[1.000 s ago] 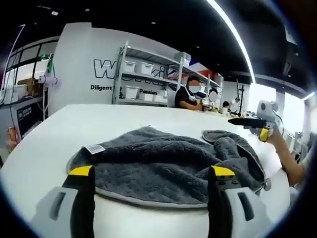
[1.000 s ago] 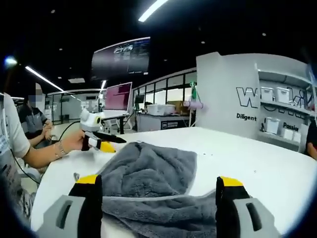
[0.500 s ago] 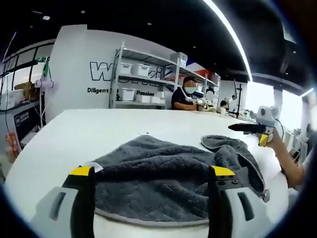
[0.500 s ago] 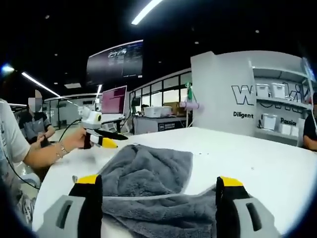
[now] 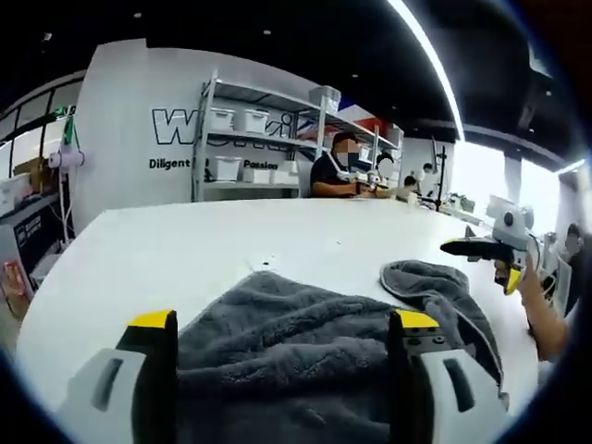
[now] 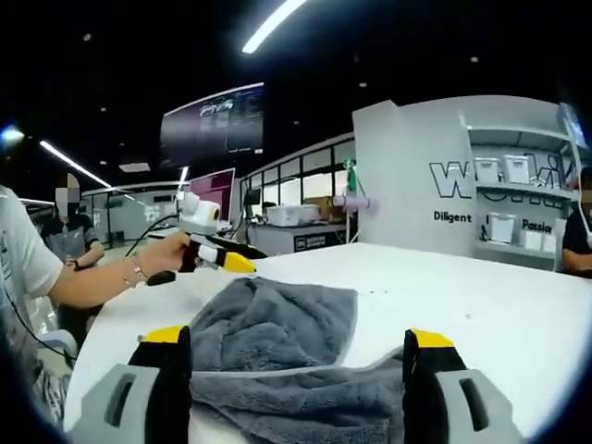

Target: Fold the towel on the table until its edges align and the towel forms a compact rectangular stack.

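One grey terry-cloth towel lies rumpled on the white tabletop, near the person's edge of it; in the right gripper view its far-left part is already doubled over on itself, so I judge the folding as only begun, with edges not yet lined up. There are two grippers. In the left gripper view, the left gripper stands with its yellow-tipped jaws wide apart, over the near part of the cloth and gripping nothing. In the right gripper view, the right gripper likewise has its jaws spread, the towel's near hem between them but not pinched. Each tool also shows in the other's view, held above the table beside the towel. The next move probably calls for both to settle on two neighbouring corners, close there, and carry that edge across to the opposite one
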The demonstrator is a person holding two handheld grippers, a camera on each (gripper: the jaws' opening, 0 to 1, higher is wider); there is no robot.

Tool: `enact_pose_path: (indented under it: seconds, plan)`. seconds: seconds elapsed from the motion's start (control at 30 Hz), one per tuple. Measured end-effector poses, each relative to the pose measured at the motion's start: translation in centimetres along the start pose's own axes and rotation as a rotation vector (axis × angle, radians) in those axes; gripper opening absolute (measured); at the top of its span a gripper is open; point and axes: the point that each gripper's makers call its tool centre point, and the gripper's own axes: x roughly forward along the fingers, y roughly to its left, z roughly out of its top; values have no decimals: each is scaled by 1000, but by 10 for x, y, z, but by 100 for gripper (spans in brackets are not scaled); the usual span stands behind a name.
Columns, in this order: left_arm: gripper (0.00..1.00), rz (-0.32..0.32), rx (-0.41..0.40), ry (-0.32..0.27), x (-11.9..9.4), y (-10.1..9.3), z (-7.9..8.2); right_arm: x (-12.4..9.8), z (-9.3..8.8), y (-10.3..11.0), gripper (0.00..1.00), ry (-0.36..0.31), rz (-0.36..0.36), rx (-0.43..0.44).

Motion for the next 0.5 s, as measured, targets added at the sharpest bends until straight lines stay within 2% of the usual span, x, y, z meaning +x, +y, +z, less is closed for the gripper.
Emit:
enact_pose_path:
  seconds: [0.07, 0.2, 0.33, 0.5]
  plan:
    - [96, 17, 8, -2, 9, 3, 4, -1, 2, 0, 99, -5, 1, 2]
    - [94, 10, 1, 12, 27, 4, 9, -2, 5, 1, 99, -16, 4, 0]
    - [93, 21, 32, 43, 48, 6, 15, -2, 6, -1, 99, -19, 0, 2]
    - [89, 16, 51, 69, 68, 3, 16, -4, 9, -1, 99, -35, 6, 18]
